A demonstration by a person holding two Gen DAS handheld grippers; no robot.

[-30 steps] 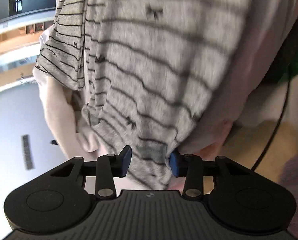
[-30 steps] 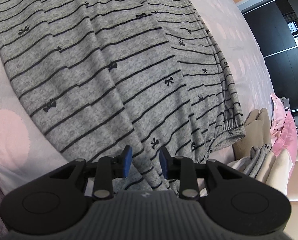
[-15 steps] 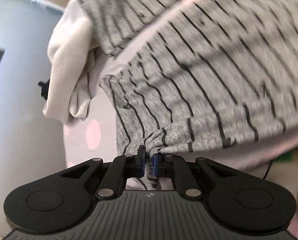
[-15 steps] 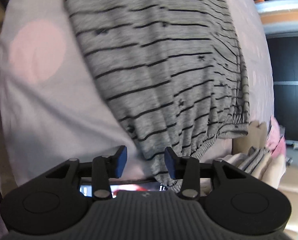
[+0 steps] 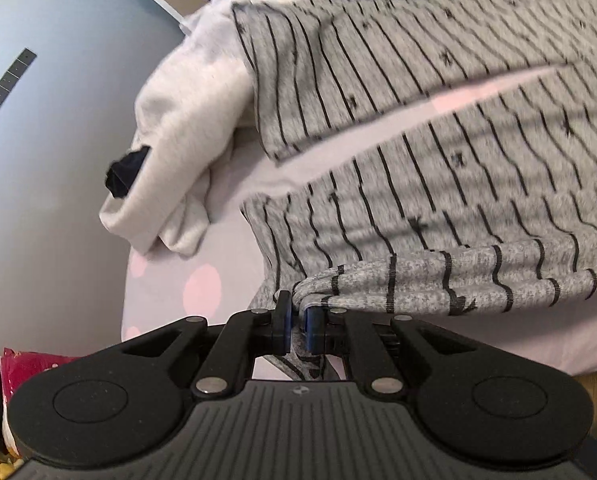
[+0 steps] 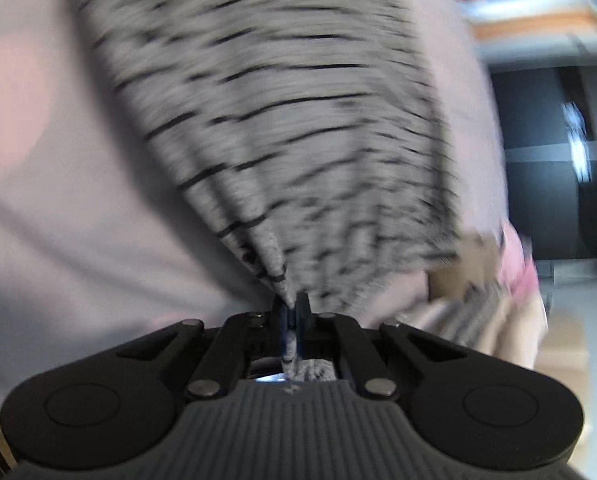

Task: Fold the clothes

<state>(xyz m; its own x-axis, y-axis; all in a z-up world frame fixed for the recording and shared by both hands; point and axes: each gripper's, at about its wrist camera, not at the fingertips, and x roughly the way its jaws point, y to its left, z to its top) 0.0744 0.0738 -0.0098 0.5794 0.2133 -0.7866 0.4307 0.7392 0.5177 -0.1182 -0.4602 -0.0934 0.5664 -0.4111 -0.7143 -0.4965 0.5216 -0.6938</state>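
A grey garment with thin black stripes and small bow prints (image 5: 438, 168) lies spread over a pale pink dotted sheet (image 5: 202, 280). My left gripper (image 5: 297, 322) is shut on a bunched edge of the striped garment, which stretches away to the right. In the right wrist view the same striped garment (image 6: 298, 120) fans out ahead, blurred by motion. My right gripper (image 6: 294, 312) is shut on a gathered fold of it, and cloth shows between the fingers.
A cream garment (image 5: 178, 140) lies bunched at the sheet's left side, with something dark tucked in it. More cream and pink clothes (image 6: 510, 296) sit at the right in the right wrist view. A red item (image 5: 22, 364) shows at the lower left.
Both grippers went from open to shut on the striped garment, the left first, then the right. Both views have swung, and the right one is now blurred.
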